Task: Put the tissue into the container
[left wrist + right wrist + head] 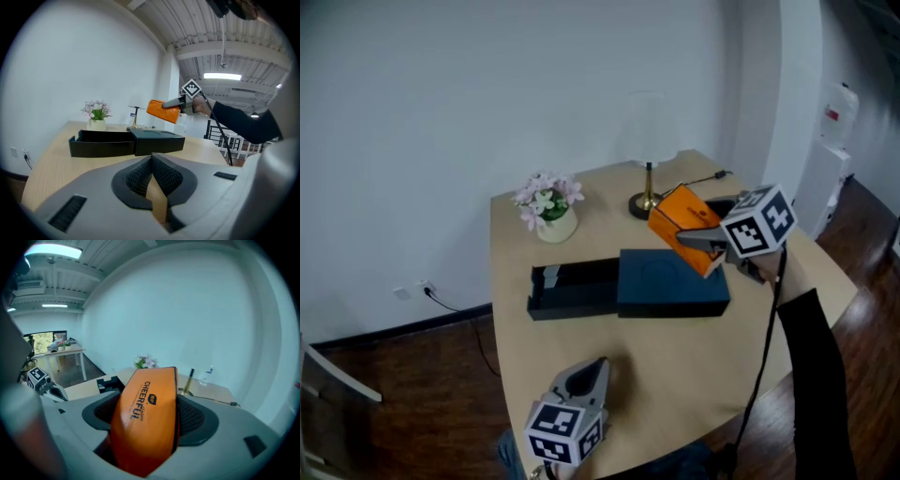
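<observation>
**Tissue pack held over the container**

The right tool grips the orange tissue pack, tilted in the air above the lidded end of the black container. The left tool, jaws together and empty, hovers over the counter on the container's near side.

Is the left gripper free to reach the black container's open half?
Likely yes: only bare table lies between the left gripper and the black container; the right gripper holds the tissue pack farther right.

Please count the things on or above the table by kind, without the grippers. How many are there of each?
Tissue pack: 1
Container: 1
Flower pot: 1
Lamp: 1
Total: 4
</observation>
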Motion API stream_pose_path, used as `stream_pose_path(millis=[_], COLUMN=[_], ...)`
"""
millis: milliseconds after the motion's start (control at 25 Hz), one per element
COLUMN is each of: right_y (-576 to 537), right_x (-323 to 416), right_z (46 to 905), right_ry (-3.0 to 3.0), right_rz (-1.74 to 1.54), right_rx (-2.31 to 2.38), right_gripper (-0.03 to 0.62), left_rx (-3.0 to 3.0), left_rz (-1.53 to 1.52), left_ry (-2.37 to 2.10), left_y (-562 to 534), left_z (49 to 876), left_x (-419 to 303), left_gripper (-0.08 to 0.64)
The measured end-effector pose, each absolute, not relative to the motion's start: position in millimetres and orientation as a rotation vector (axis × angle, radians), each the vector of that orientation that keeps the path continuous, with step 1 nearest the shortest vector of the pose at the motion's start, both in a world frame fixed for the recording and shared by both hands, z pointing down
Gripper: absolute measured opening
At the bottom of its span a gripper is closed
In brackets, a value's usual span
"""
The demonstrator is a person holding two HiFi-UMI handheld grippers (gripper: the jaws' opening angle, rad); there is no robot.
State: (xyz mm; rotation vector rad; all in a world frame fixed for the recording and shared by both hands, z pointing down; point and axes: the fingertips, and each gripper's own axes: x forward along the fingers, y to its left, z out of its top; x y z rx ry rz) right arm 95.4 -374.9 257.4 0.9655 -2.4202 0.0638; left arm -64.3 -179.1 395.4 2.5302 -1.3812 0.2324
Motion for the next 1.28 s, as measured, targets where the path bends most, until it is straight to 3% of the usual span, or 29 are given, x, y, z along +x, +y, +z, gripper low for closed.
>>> stream_pose_path(millis=[480, 1000, 1280], right_y=[-365.3, -361.5, -370.3], right_x=[-151.8, -163.8, -165.6], right_z=[292.2, 392.7, 403.2], right_ry=[-2.493, -2.258, -2.292], right_rz=[-0.138, -0.136, -0.122], right_rx=[0.164, -0.203, -0.16], right_gripper=[0.388, 0.39, 0.433], left_rx=[2.488, 2.436, 2.411], left_rz=[0.252, 0.261, 0.268], left_ry=[-1.443, -1.484, -1.474], left_y=[-167.6, -181.2, -188.8], left_z=[394.1, 406.6, 413.3], left_x=[-93.2, -118.4, -118.0], left_gripper=[0.0, 0.0, 0.0])
